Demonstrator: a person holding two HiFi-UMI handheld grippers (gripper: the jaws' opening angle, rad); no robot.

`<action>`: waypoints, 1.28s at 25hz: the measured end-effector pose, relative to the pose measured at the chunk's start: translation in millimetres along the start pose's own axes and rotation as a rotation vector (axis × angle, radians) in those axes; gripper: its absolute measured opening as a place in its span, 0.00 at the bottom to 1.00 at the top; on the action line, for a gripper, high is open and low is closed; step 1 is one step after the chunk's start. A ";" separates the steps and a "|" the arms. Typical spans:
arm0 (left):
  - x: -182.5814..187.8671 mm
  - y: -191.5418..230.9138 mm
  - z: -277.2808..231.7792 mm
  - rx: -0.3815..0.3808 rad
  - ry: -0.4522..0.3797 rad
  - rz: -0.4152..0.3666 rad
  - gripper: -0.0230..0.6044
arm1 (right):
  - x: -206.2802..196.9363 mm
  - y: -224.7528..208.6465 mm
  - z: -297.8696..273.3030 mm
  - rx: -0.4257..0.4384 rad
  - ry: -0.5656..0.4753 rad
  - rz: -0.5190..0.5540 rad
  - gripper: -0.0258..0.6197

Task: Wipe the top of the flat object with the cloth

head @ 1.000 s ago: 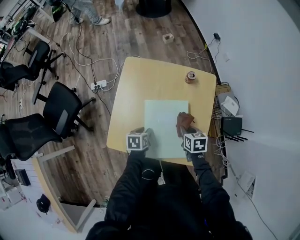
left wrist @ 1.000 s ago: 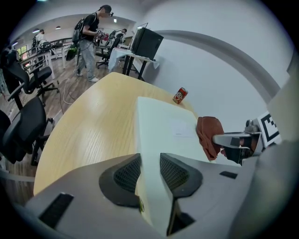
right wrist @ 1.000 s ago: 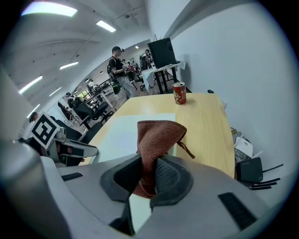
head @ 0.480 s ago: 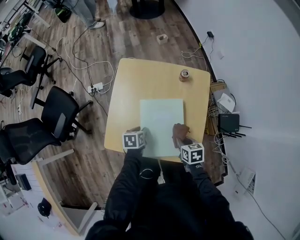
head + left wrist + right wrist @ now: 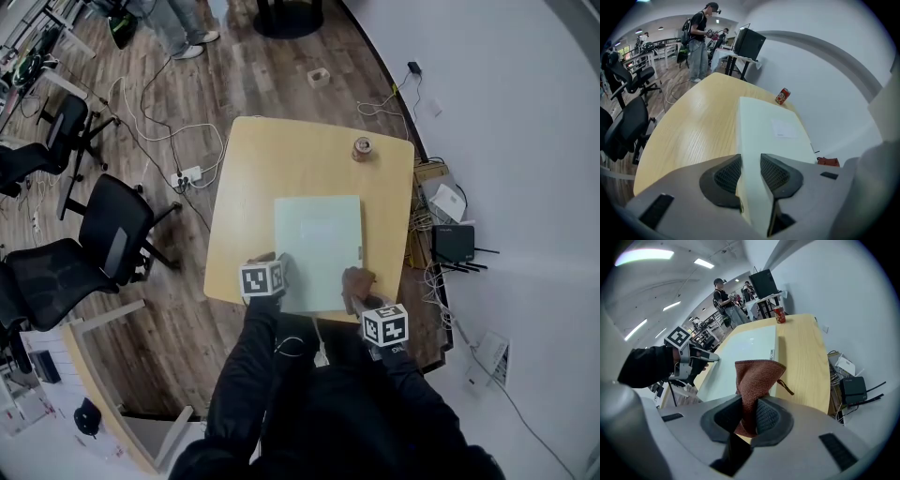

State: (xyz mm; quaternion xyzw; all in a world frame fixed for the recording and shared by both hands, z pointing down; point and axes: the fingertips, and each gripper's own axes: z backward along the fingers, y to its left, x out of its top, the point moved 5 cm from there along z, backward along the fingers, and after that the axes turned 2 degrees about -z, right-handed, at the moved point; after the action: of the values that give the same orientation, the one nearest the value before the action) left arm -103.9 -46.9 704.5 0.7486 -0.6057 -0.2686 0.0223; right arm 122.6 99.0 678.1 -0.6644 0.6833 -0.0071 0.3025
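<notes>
The pale green flat rectangular panel (image 5: pixel 317 239) lies on the light wooden table (image 5: pixel 248 178), its long sides running away from the person. The rust-brown cloth (image 5: pixel 355 280) is found over the panel's near right corner, pinched between the closed jaws of the right gripper (image 5: pixel 364 298). The left gripper (image 5: pixel 279 274) is clamped on the panel's near left edge.

Against the frame one second earlier, the cloth and right gripper are recorded nearer the person: then at mid-length along the panel's right side, now at its near end. The left gripper's hold on the panel is unchanged.

The jaws are not resolved in the head view. In the right gripper view, the right gripper (image 5: pixel 747 416) is seen closed on the folded cloth (image 5: pixel 757 376), which stands out beyond the pads over the panel (image 5: pixel 740 350); a thin loop on the cloth and a small tag on the panel's right edge are noted there. The left gripper (image 5: pixel 696 355) is also visible. In the left gripper view, the panel (image 5: pixel 771 124) passes between the pads of the left gripper (image 5: pixel 750 173), and a paler rectangular label is seen on its top.

A red drink can (image 5: pixel 362 147) stands upright near the far right corner. A black router (image 5: pixel 455 246) sits on the floor, right of the table.
</notes>
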 end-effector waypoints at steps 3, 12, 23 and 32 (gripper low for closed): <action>-0.4 0.0 0.7 -0.003 0.001 0.005 0.28 | -8.4 1.5 3.9 0.012 0.026 0.010 0.14; 1.3 1.6 -0.2 -0.026 -0.001 0.024 0.27 | 62.2 26.8 7.9 0.112 -0.072 0.056 0.14; 4.2 4.7 -4.4 -0.070 0.014 0.027 0.26 | 201.0 46.2 -66.3 0.154 -0.150 0.058 0.14; 6.7 11.9 -3.2 -0.062 0.037 0.025 0.26 | 210.5 32.3 -114.9 0.108 -0.074 -0.033 0.14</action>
State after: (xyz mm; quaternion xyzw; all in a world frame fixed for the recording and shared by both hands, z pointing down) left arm -112.4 -57.1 709.0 0.7449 -0.6058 -0.2731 0.0602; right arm 58.7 -134.4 673.6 -0.6582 0.6592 -0.0245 0.3629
